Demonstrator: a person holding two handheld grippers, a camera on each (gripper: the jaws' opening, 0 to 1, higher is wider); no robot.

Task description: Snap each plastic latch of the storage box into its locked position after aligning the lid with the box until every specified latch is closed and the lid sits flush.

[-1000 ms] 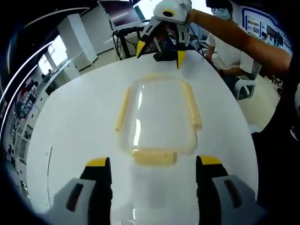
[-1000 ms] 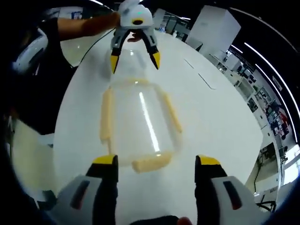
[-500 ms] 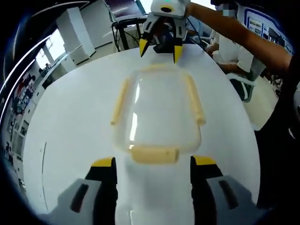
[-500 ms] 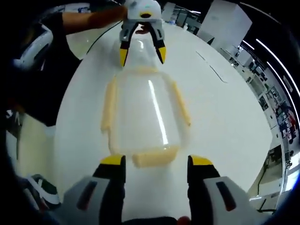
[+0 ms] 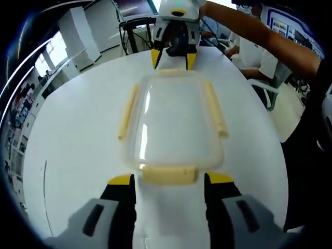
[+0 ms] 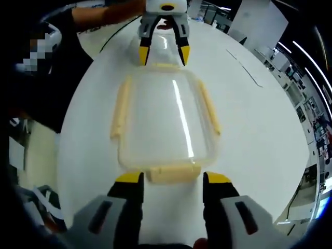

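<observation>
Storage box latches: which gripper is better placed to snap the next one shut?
Neither clearly: the left gripper straddles the end latch nearest it, and the right gripper straddles the opposite end latch of the storage box. Both have open jaws.

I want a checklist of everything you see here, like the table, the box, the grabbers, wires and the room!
Surface: round white table, bare around the box.
Job's things: clear storage box with its lid on; four cream latches, one per side; near-end latch lies by the left gripper's tips.
Clutter: nothing seen.
Grippers: left gripper open, straddling the near-end latch; right gripper open, at the opposite end latch.
Cables: dark cables beyond the table's far edge.
Surroundings: office room, white cabinet, a seated person.
</observation>
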